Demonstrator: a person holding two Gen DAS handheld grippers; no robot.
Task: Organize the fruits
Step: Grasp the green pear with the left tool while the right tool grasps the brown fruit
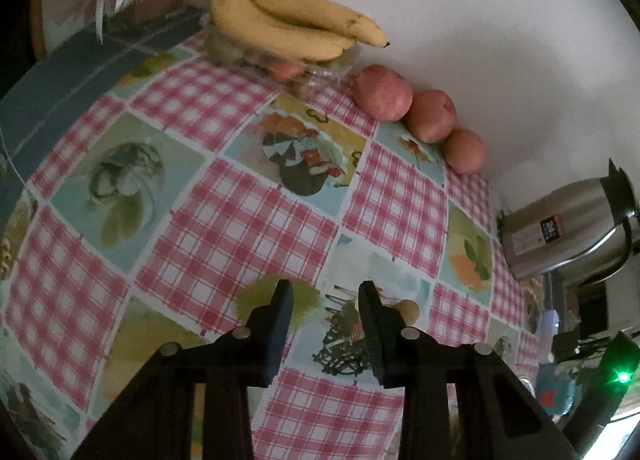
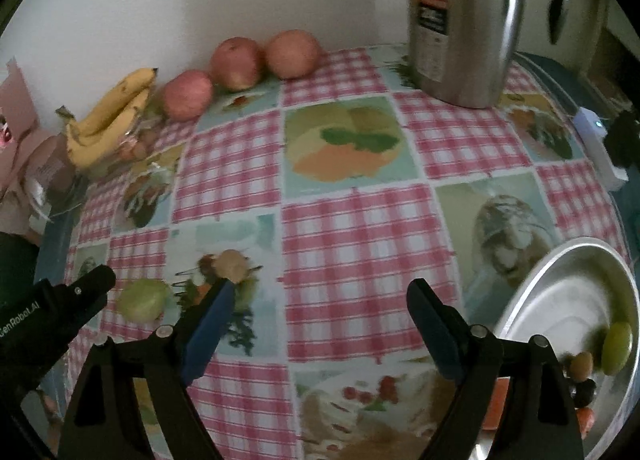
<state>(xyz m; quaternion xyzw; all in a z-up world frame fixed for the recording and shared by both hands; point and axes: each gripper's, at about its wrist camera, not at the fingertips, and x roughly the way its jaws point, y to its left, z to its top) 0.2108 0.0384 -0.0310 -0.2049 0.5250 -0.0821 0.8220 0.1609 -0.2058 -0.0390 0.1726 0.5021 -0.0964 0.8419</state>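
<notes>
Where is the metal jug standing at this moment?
In the right wrist view, the metal jug stands upright at the far right of the table, near the wall, to the right of the three apples.

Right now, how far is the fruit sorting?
Done: a few small fruits lie in the metal bowl. In hand: nothing; left gripper and right gripper are empty. Remaining: a green fruit and a tan fruit on the tablecloth, perhaps also three apples and bananas by the wall.
</notes>
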